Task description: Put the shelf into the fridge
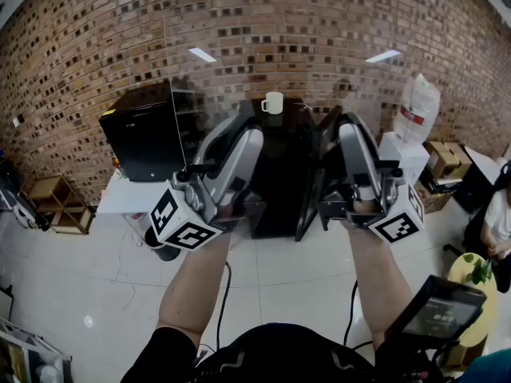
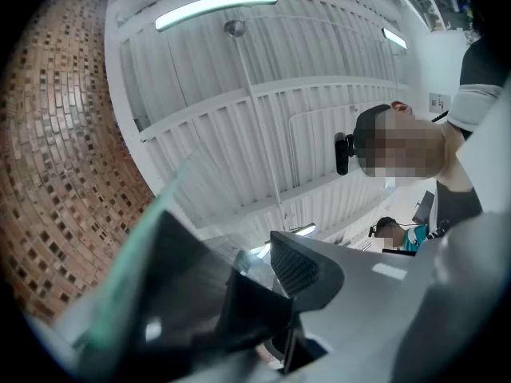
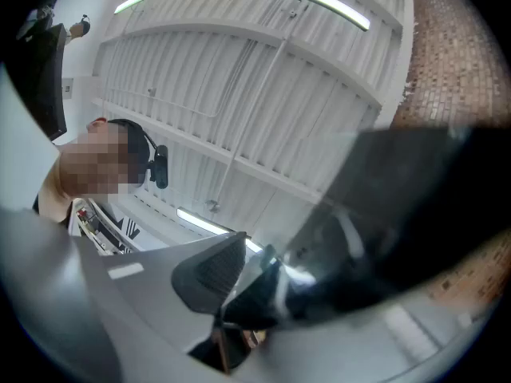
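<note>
I hold a clear glass shelf [image 1: 291,146] up in front of me, tilted, and ceiling lights reflect in it. My left gripper [image 1: 243,126] is shut on its left part and my right gripper [image 1: 343,126] on its right part; both point steeply upward. In the left gripper view the pane's greenish edge and dark face [image 2: 152,270] run out from the jaws [image 2: 255,294]. In the right gripper view the dark pane [image 3: 399,206] sits clamped in the jaws [image 3: 255,282]. Behind the shelf stands the black fridge [image 1: 275,190].
A white cup [image 1: 272,102] stands on the fridge top. A black box-shaped appliance [image 1: 144,134] sits on a white stand at left, and a wooden rack [image 1: 52,202] stands further left. At right are a white bag [image 1: 417,106], cardboard boxes [image 1: 441,158] and a seated person [image 1: 499,222]. A brick wall is behind.
</note>
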